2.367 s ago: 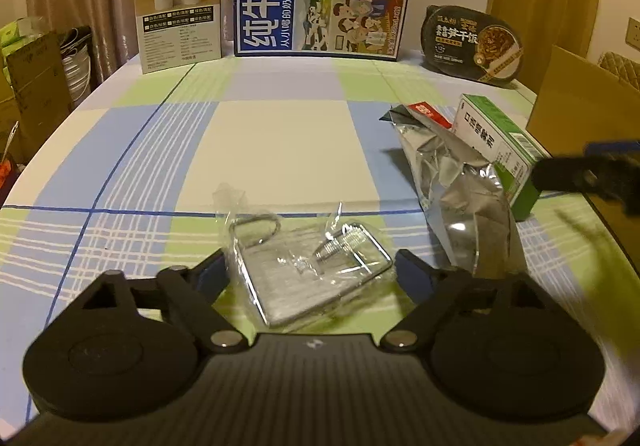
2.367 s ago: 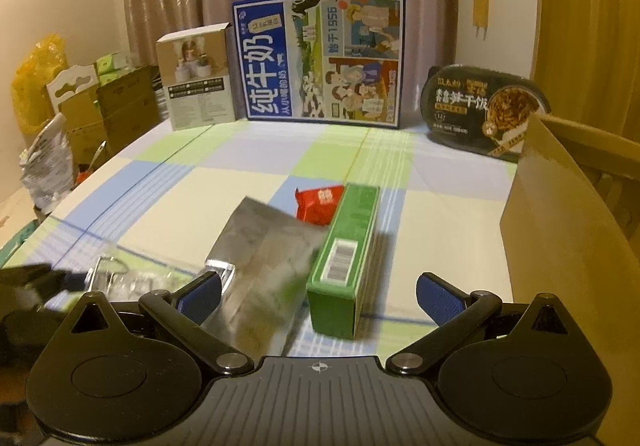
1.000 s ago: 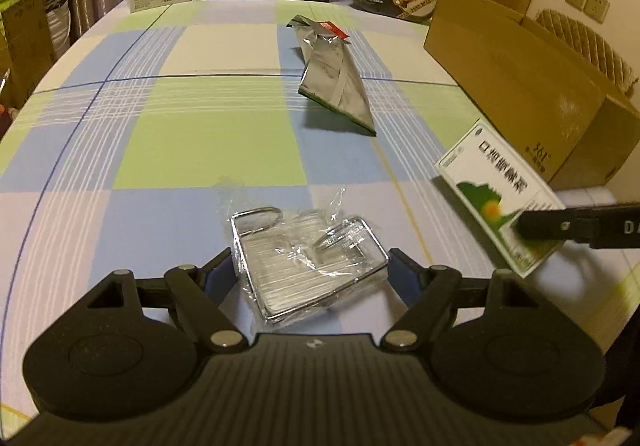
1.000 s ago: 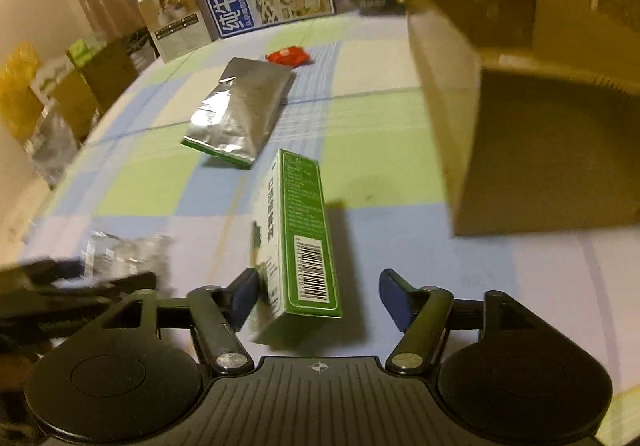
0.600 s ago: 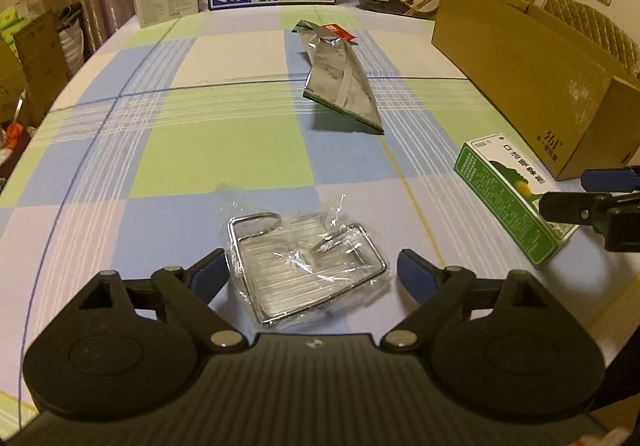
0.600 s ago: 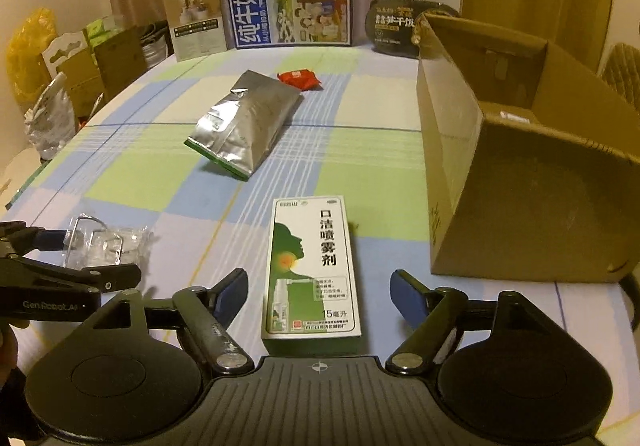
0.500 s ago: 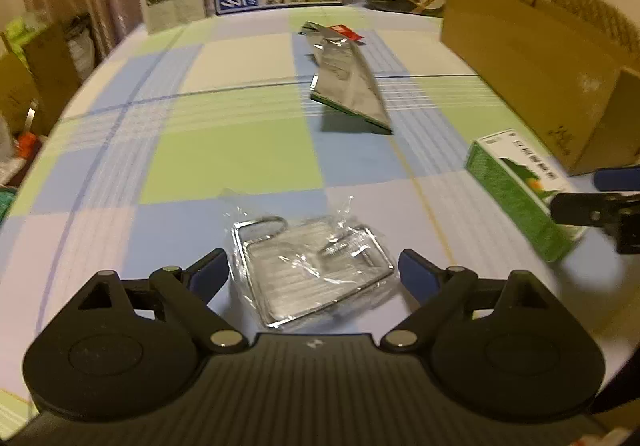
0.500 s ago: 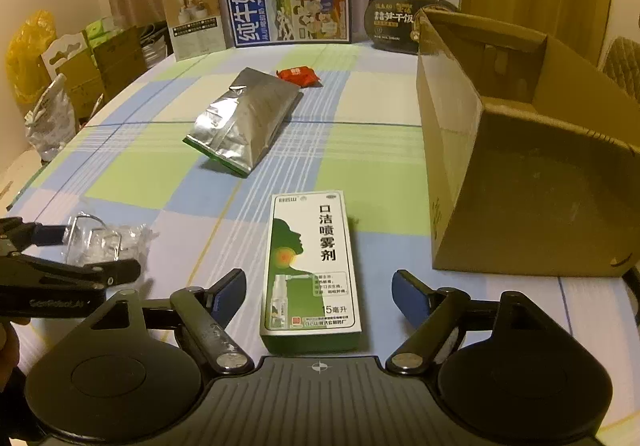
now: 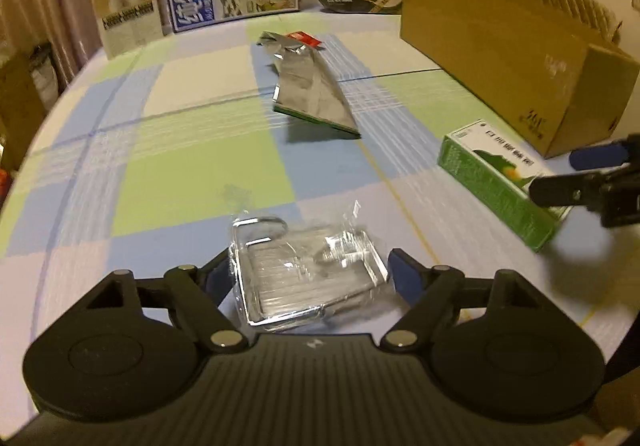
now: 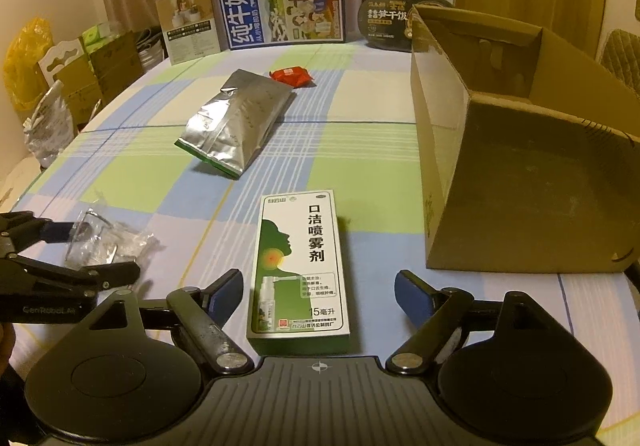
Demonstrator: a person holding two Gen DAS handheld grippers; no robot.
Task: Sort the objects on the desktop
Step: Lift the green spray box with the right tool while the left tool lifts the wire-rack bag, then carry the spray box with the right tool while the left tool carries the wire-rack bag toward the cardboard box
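A wire rack in a clear plastic bag (image 9: 304,270) lies on the checked tablecloth between the fingers of my left gripper (image 9: 310,278), which is open around it. It also shows in the right wrist view (image 10: 108,242). A green and white spray box (image 10: 300,266) lies flat between the fingers of my right gripper (image 10: 318,290), which is open. The box also shows in the left wrist view (image 9: 500,182), with the right gripper (image 9: 580,174) over its near end. A silver foil pouch (image 10: 236,118) and a small red packet (image 10: 291,76) lie further back.
An open cardboard box (image 10: 520,150) lies on its side at the right. A blue milk carton (image 10: 280,6), a small beige box (image 10: 188,22) and a black meal tray (image 10: 388,20) stand at the table's far edge. More boxes and bags (image 10: 60,74) sit off the table's left side.
Both grippers set their objects down near the table's front and opened. Over the last half second the left view has shifted slightly closer to the bagged rack; the right is nearly still.
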